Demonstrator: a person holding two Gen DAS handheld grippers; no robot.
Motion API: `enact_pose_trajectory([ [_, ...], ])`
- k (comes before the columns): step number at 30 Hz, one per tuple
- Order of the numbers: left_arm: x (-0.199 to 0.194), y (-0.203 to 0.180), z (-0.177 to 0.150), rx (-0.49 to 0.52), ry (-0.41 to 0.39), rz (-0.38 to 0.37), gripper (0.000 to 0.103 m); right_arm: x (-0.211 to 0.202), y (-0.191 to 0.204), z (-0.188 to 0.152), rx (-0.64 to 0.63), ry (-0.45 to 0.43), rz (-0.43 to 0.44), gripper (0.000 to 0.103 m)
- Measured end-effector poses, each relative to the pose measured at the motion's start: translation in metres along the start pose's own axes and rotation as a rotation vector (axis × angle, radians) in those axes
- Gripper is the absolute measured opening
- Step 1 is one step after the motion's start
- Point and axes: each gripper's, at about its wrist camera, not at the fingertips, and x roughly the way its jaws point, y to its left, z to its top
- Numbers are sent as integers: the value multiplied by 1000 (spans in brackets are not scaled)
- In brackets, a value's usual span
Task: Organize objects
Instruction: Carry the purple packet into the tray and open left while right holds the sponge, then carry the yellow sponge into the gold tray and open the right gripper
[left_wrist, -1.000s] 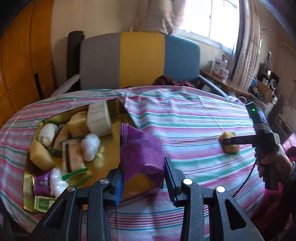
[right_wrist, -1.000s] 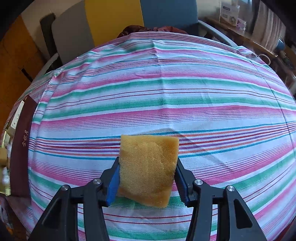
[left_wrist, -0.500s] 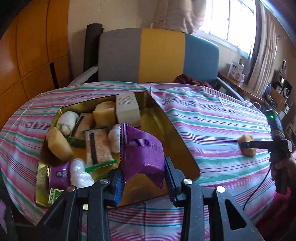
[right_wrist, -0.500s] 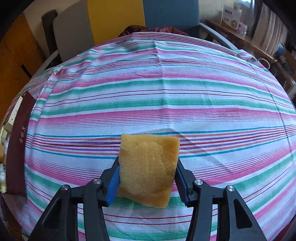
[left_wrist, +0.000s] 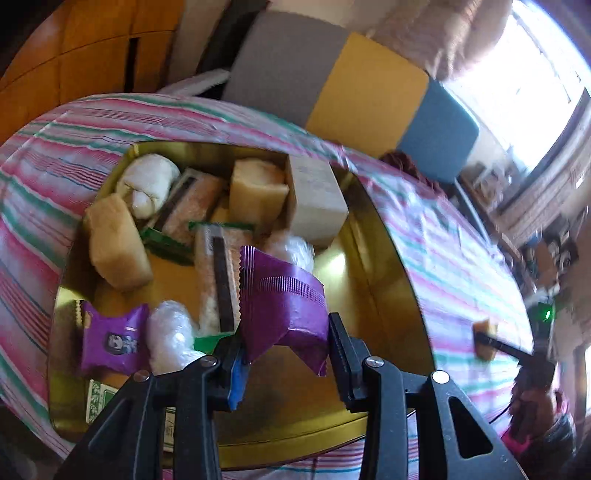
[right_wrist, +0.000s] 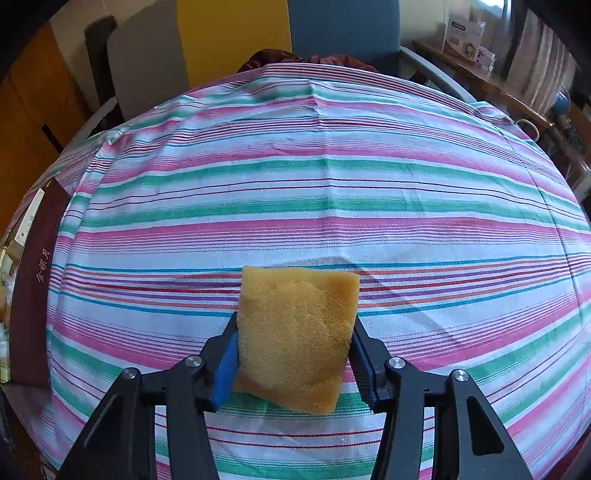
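Your left gripper (left_wrist: 284, 343) is clamped on the purple packet (left_wrist: 282, 301), which hangs over the near edge of the tin (left_wrist: 388, 266). Next you must lower and release it. Your right gripper (right_wrist: 293, 354) squeezes the sponge (right_wrist: 295, 332) above the tablecloth (right_wrist: 325, 184).

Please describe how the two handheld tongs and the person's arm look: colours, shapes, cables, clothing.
Both tongs, left and right, have black angular plastic fingers with silver screws and toothed inner edges; one pad on each is blue. In the left wrist view, the right tongs show a black handle with a green light and a thin dark cable. The sleeve looks dark with a pink cuff.
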Motion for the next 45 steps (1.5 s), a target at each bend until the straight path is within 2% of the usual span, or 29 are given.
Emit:
enact_pose_trajectory([
  [3,15,-5,-6,9,54,3,39,0,1,0,-5,1,-2,54],
  [5,24,-6,-13,6,84,26,46,-1,1,0,-6,1,-3,54],
  [9,27,-10,-22,45,87,83,53,-1,3,-1,-9,0,-6,54],
  [11,22,-11,-23,60,62,101,59,-1,3,0,-12,1,-8,54],
  [21,-18,-6,-25,79,-72,178,59,-8,10,-1,-48,-27,-37,53],
  [24,-34,-3,-27,76,-117,212,59,-25,23,0,-36,-62,21,53],
  [27,-46,1,-28,68,-151,252,59,-48,58,1,-54,-105,139,53],
  [31,-53,7,-28,42,-165,281,60,-82,139,-2,-173,-168,300,53],
  [36,-59,12,-29,31,-183,318,61,-101,238,-13,-325,-176,426,54],
  [40,-68,16,-32,34,-214,359,63,-85,290,-18,-410,-128,426,55],
  [42,-70,17,-31,38,-218,385,71,-70,309,-20,-456,-95,390,55],
  [45,-73,18,-30,31,-234,390,72,-48,326,-23,-500,-66,324,57],
])
